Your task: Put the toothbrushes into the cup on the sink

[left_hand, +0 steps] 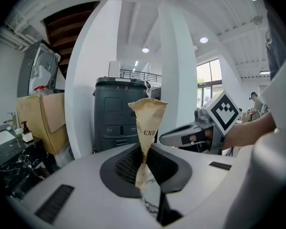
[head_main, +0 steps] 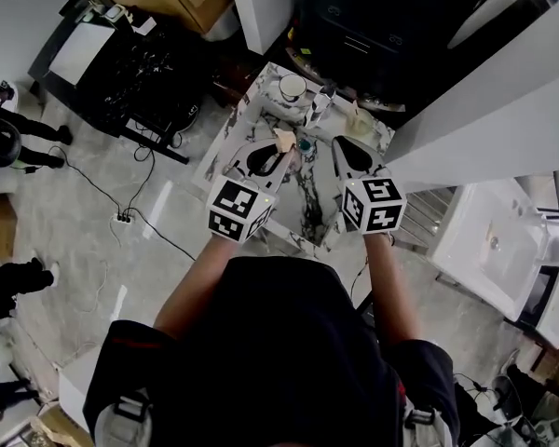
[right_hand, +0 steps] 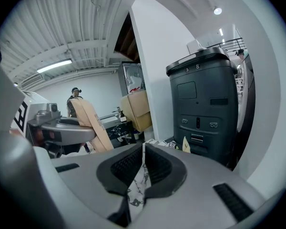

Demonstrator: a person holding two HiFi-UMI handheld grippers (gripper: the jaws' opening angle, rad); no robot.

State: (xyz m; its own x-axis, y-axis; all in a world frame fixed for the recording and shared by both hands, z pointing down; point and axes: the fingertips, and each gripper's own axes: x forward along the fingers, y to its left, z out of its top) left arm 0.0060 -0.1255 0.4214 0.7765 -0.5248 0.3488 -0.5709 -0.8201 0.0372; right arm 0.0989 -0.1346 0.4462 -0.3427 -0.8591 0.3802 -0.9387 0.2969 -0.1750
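Left tool (left_hand: 144, 162) clenched on a paper-wrapped toothbrush (left_hand: 147, 123) above the marble bench (head_main: 307, 198). Right tool (right_hand: 143, 156) clenched, empty. The cup (head_main: 293, 88) stands near the bench's far edge. The crumpled wrapper, pinched thin, might slip or tear loose.

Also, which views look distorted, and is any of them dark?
Left gripper view: fisheye curves the white pillar; paper packet sharp. Right gripper view: same curving, black corners. Head view: dim overall, the person's shirt nearly black.

The person wears a black short-sleeved shirt (head_main: 261, 343) with grey straps (head_main: 123, 413) at both shoulders. The left gripper (head_main: 276, 156) and right gripper (head_main: 341, 147) are pale grey shells with black ribbed pads (left_hand: 126, 163), each bearing a black-and-white marker cube (head_main: 239, 209).
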